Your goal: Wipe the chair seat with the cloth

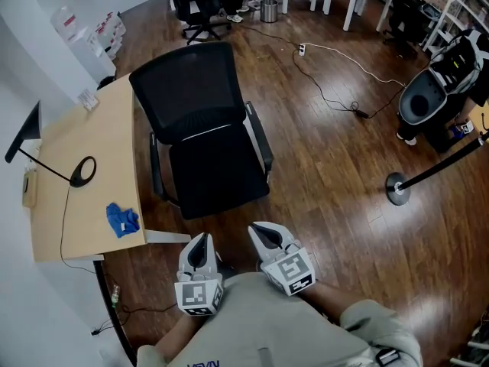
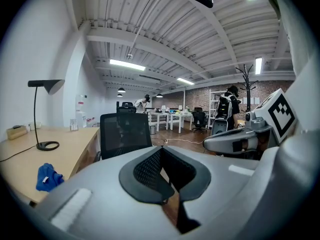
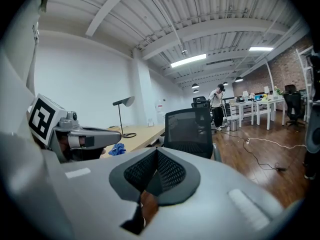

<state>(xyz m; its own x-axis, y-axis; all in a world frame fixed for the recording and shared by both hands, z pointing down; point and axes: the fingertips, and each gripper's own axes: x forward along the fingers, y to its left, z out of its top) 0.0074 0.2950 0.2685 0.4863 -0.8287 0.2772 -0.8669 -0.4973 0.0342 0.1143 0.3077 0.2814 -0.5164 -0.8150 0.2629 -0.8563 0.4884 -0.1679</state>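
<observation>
Dark plank flooring (image 1: 344, 167) fills most of the head view, with a pale wooden desk (image 1: 99, 151) along the left. Black and mesh-backed, the office chair (image 1: 206, 151) stands just beside the desk's right edge. Its backrest (image 1: 187, 90) is on the far side and the front edge of its seat (image 1: 218, 178) faces the person, turned slightly toward the right gripper's side, so its long axis runs from backrest to front edge. The seat is bare.

On the desk near its near right corner lies the blue cloth (image 1: 122, 220), bunched up, its longer side slanting toward that corner (well apart from the chair seat and touched by neither gripper). Farther back on the desk sits a lamp's round black base (image 1: 82, 171).

Both hand-held grippers sit low in the head view, level with one another, pointing toward the chair. On the left gripper (image 1: 202, 241) the jaws are clenched together with nothing between them. On the right gripper (image 1: 262, 234) they are likewise pressed closed and empty. A strip of open floor separates them from the seat's front edge.

To the chair's right the floor is open as far as a stanchion base (image 1: 397, 188). A thin cable (image 1: 336, 98) trails across the boards beyond. The chair's left armrest (image 1: 155, 167) stands close to the desk edge, leaving little room there
</observation>
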